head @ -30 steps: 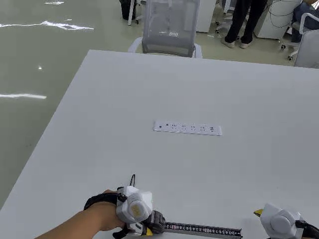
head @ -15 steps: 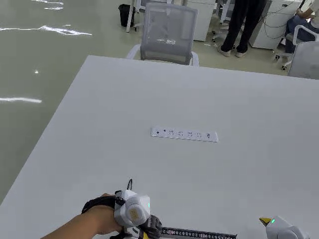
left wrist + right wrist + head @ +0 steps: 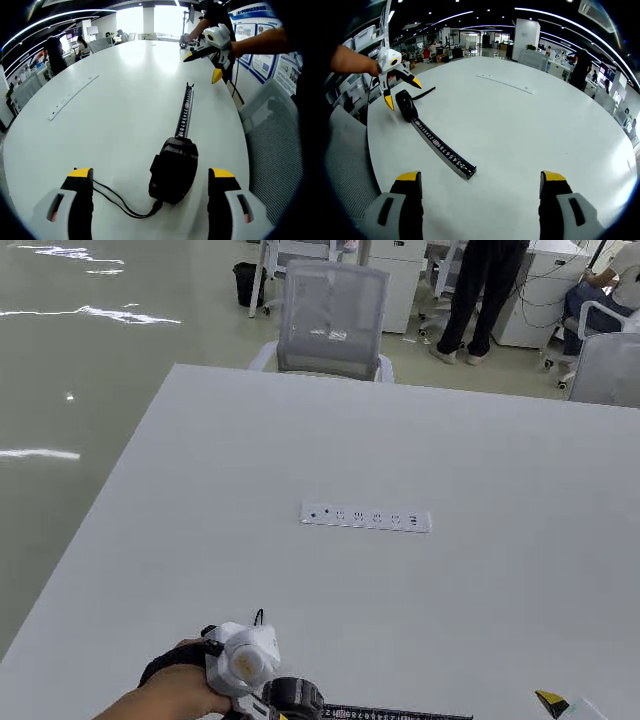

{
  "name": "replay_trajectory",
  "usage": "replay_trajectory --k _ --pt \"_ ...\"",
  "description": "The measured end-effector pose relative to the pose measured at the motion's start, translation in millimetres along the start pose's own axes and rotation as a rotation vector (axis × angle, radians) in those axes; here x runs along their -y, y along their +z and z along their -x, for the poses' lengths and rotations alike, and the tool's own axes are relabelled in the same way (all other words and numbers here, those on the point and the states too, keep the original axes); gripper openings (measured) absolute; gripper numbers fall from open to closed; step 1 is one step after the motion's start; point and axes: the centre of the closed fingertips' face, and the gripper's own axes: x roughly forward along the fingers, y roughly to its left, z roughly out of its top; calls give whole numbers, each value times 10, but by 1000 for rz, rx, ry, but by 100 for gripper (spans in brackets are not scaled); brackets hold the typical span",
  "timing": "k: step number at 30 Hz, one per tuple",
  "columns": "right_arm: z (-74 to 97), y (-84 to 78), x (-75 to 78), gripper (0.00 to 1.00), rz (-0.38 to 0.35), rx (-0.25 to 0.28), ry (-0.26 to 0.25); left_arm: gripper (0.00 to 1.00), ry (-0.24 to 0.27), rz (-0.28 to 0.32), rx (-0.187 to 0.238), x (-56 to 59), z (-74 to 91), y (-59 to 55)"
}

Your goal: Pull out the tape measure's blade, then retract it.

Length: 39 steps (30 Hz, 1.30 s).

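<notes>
You are holding your left gripper (image 3: 150,173) low over the white surface (image 3: 125,100) with its jaws standing wide apart, and they are gripping nothing. The black tape measure (image 3: 174,167) is sitting on the surface in the gap between them. In the left gripper view it is lying nearer the right-hand jaw but touching neither. A thin black cord (image 3: 120,202) is trailing from the near end of the case and curling across the surface toward the other jaw. The blade (image 3: 186,107) is running straight out of the far end of the case and lying flat on the surface with its printed numbers facing up. It is pointing toward your right gripper (image 3: 202,65), which you are holding just beyond the blade's end and apart from it. In the right gripper view that gripper's jaws are also standing wide apart and holding nothing. The tip of the blade is lying ahead of them, nearer the left-hand jaw in that view, and touching neither. From the head view the case and blade are lying along the near edge of the surface, with one gripper at each end. A white power strip (image 3: 365,518) is lying flat near the middle of the surface, well apart from the tape measure. A grey mesh office chair (image 3: 330,310) is standing at the far edge.
</notes>
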Motion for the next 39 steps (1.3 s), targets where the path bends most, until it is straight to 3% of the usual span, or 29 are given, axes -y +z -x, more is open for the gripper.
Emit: replay_trajectory --k 1,2,3,5,7,9,13,15,16,18,21,22,23,24,28,31,35,39 --pt "-1 -4 6 100 -3 1 -3 97 42 56 -21 -80 77 -61" --pt "0 -5 5 100 -6 2 -5 99 35 86 22 -90 80 -20" --pt "13 8 -15 100 -9 2 -6 99 40 112 23 -110 124 -49" --pt "15 -4 -46 100 -8 4 9 99 30 124 12 -104 183 -117" --pt "13 -23 -64 100 -5 1 12 99 75 173 -2 -152 259 -208" --pt "20 -26 -69 100 -6 6 10 99 77 212 51 -145 330 -197" --pt "91 13 -103 100 -14 32 -1 99 74 281 61 -53 434 -360" --pt "112 29 -134 100 -14 57 8 99 83 283 90 -27 486 -397" --pt "124 17 -158 100 -17 61 13 99 86 314 106 0 518 -437" --pt "144 -23 -173 100 -2 54 1 99 138 301 133 -26 604 -481" --pt "197 -31 -203 100 -7 64 -7 99 159 317 124 9 689 -621" --pt "211 -41 -208 100 -7 64 -8 99 180 311 148 4 731 -611" --pt "220 -65 -205 100 -8 65 -10 99 168 363 141 45 767 -667" --pt "230 -80 -205 100 -8 63 -12 99 169 379 146 64 798 -699" --pt "293 -100 -199 100 -24 67 -20 99 212 385 160 75 940 -812" --pt "343 -106 -212 100 -40 70 -30 99 243 390 167 83 1023 -959" --pt "352 -152 -270 100 -45 69 -25 99 266 414 183 133 1129 -1039" --pt "385 -205 -294 100 -58 72 -31 99 291 427 227 179 1253 -992"
